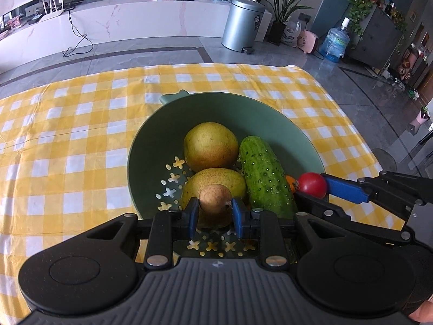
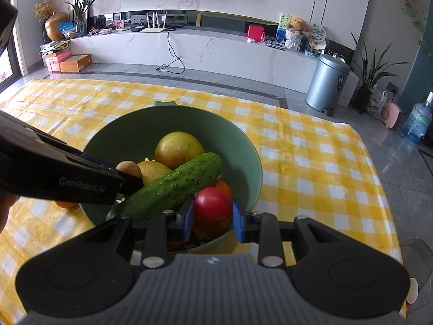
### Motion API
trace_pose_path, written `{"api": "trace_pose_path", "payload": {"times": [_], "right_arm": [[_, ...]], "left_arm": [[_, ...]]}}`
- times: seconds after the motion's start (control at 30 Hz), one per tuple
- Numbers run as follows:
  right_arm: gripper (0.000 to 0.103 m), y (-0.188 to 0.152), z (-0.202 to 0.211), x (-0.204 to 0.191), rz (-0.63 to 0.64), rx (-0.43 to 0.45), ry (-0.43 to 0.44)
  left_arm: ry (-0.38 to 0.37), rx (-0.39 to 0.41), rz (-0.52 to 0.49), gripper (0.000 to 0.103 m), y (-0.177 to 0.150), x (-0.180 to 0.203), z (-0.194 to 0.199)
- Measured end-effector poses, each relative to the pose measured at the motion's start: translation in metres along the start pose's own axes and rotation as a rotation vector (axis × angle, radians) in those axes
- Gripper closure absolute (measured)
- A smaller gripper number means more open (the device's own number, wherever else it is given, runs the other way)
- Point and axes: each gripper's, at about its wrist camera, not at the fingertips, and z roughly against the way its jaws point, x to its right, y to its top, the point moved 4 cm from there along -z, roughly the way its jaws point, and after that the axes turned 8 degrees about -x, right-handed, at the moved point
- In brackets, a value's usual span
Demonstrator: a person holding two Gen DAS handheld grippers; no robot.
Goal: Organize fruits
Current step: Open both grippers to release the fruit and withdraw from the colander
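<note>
At the lower centre of the left wrist view, the left hand-held gripper point(image 1: 214, 214) is closed on a small brown fruit point(image 1: 215, 198) over the green bowl point(image 1: 270, 113). The right hand-held gripper point(image 2: 213, 220) grips a red tomato point(image 2: 213, 204) at the bowl's near edge, beside the cucumber point(image 2: 173, 187) and pears point(image 2: 178, 149).

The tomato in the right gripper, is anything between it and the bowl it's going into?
Nothing visible blocks it. The right gripper holds the tomato over the near rim of the green bowl, beside the cucumber. An orange lies just behind it, and the left gripper holds a small brown fruit on the cucumber's other side.
</note>
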Motion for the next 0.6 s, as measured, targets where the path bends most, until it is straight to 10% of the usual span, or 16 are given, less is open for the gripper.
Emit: {"api": "trace_pose_path", "payload": {"times": [0.6], "right_arm": [[0.065, 0.002, 0.011, 0.008, -0.059, 0.016, 0.037]], "left_arm": [[0.005, -0.039, 0.023, 0.06, -0.008, -0.003, 0.002]]}}
